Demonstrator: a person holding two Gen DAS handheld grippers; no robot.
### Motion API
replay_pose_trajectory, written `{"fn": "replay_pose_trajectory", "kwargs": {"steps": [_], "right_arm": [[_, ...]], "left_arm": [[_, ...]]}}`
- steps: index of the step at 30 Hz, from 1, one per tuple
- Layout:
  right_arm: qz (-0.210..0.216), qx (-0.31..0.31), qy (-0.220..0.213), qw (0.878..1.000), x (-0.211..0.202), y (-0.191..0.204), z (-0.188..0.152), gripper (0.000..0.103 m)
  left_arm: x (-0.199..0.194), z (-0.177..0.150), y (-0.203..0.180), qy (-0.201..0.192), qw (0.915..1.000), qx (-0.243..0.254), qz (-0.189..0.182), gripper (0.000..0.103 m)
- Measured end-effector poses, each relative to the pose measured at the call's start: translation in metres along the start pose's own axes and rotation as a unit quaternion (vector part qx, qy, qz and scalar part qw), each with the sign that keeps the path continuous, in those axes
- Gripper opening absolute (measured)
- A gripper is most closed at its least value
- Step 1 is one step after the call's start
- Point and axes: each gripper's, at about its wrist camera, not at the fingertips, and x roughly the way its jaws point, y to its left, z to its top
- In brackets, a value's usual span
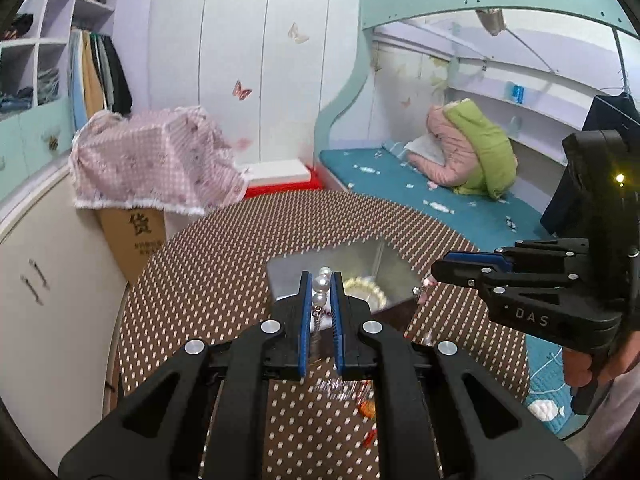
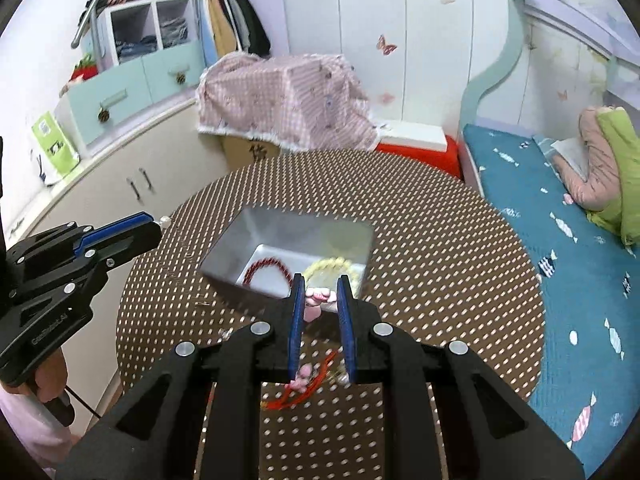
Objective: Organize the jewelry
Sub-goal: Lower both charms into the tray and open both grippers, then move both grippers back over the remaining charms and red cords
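Observation:
A silver metal box (image 2: 280,236) stands on the round brown dotted table (image 2: 440,280). It holds a red bead bracelet (image 2: 266,268) and a pale yellow bead bracelet (image 2: 332,266), the latter also in the left wrist view (image 1: 366,290). My left gripper (image 1: 321,282) is shut on a white pearl piece (image 1: 320,286) with a thin chain, held at the box's near edge (image 1: 288,276). My right gripper (image 2: 319,294) is shut on a pink beaded piece (image 2: 318,296) above the box's near rim. It shows from the side in the left wrist view (image 1: 434,270).
Loose jewelry lies on the table near me: a red cord item with pink beads (image 2: 308,384) and clear and orange pieces (image 1: 352,394). A cardboard box under pink cloth (image 1: 156,160) stands behind the table. A bed (image 2: 560,240) is at the right, cabinets (image 2: 120,176) at the left.

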Motion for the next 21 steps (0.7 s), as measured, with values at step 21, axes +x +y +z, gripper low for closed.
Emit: {"fn": "replay_pose_trajectory", "kwargs": {"steps": [21], "right_arm": [[0.014, -0.003, 0.021, 1.000, 0.036, -0.005, 0.019, 0.016]], "left_arm": [[0.060, 0.028, 0.005, 0.026, 0.9994, -0.014, -0.018, 0.022]]}}
